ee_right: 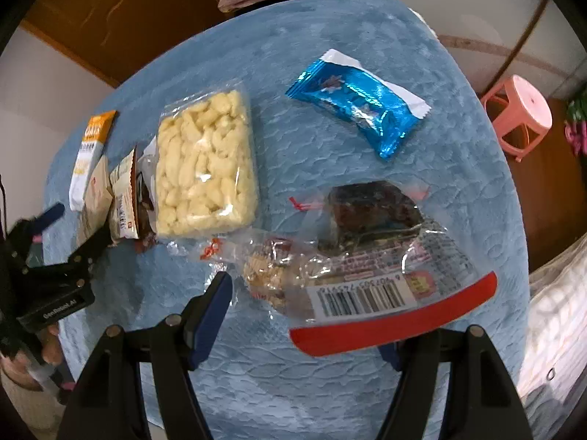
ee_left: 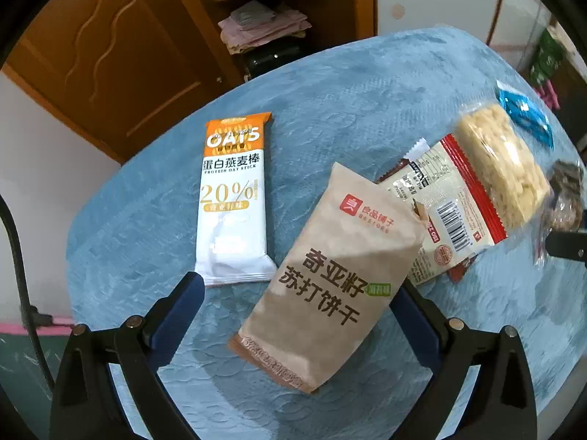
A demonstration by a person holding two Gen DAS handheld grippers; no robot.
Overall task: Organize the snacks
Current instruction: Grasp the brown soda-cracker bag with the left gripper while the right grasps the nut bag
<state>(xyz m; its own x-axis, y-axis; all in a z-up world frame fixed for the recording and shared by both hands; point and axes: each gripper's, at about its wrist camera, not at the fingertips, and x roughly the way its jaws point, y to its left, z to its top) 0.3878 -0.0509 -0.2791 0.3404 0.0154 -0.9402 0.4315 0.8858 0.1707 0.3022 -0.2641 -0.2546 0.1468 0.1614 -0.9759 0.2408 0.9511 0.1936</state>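
Note:
Several snack packets lie on a blue quilted tabletop (ee_left: 348, 102). My left gripper (ee_left: 297, 293) is open and straddles a tan cracker packet (ee_left: 330, 275); its left finger stands clear of the packet and its right finger is partly hidden behind it. To the left lies a white and orange oat bar (ee_left: 234, 198). To the right are a white and red packet (ee_left: 447, 212) and a puffed rice cake (ee_left: 502, 161). My right gripper (ee_right: 308, 315) is open over a clear packet of dark snacks (ee_right: 367, 256), which covers its right finger. A blue foil packet (ee_right: 359, 106) lies beyond.
A wooden cabinet (ee_left: 110, 55) with folded cloths (ee_left: 264, 25) stands behind the table. A pink stool (ee_right: 521, 110) is on the floor at the right, and pale bedding (ee_right: 557, 330) lies near it. The left gripper (ee_right: 79, 225) shows at the right wrist view's left edge.

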